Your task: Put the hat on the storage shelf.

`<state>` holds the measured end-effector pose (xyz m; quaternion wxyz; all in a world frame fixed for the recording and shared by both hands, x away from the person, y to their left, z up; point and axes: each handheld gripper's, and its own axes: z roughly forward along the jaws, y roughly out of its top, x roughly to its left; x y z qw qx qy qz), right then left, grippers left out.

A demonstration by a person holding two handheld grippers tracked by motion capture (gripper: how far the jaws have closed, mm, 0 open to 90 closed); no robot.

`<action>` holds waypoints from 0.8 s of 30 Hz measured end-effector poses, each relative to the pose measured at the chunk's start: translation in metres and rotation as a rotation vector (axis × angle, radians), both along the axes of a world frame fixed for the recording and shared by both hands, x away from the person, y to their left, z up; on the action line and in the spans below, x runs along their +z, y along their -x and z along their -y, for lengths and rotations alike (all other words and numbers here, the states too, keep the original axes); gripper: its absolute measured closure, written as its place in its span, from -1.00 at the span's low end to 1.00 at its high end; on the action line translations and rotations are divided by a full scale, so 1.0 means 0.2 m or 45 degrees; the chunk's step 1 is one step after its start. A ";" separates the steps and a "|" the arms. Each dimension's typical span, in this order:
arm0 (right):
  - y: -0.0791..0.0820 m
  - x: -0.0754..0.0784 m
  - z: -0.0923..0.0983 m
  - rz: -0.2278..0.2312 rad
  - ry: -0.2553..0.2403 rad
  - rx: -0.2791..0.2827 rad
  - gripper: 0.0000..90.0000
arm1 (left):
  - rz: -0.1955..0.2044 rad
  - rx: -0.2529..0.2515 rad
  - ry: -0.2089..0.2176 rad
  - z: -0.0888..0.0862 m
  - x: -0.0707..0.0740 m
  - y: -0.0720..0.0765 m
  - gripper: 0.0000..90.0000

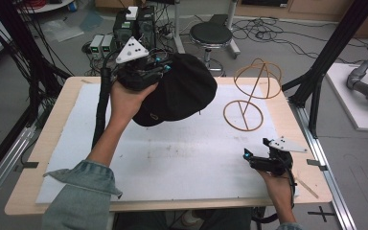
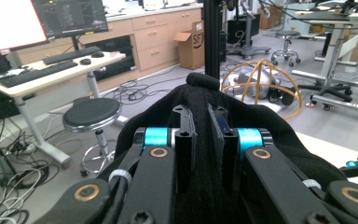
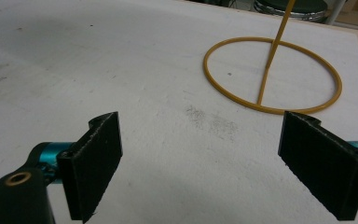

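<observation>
We hold the black cap (image 1: pixel 182 91) above the table's far edge, our left gripper (image 2: pixel 204 135) clamped on a fold of its fabric; our right gripper (image 3: pixel 214 163) waits with jaws spread wide near the wire hat stand (image 1: pixel 249 96). That thin pinch could slip, or the hanging cap could tip the light stand.

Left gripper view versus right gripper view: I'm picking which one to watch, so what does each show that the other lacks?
The left gripper view alone shows the left gripper shut on the black hat, with a stool and desk beyond. The right gripper view alone shows the right gripper open over the bare white mat. Both show the yellow wire stand: its domed top in the left gripper view, its ring base in the right gripper view.
</observation>
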<state>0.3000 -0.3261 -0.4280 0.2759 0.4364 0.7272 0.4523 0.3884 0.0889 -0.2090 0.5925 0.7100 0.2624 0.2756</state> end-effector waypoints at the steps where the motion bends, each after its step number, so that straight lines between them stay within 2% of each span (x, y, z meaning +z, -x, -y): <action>1: 0.00 0.00 0.00 0.000 0.000 -0.002 -0.70 | 0.000 -0.009 0.009 0.02 0.01 -0.01 0.82; 12: 0.01 0.00 0.02 0.000 -0.025 -0.007 -0.71 | 0.016 -0.063 0.030 0.19 0.05 -0.09 0.82; 24: 0.00 -0.01 0.03 -0.008 -0.038 0.003 -0.71 | 0.007 -0.094 0.066 0.31 0.11 -0.17 0.82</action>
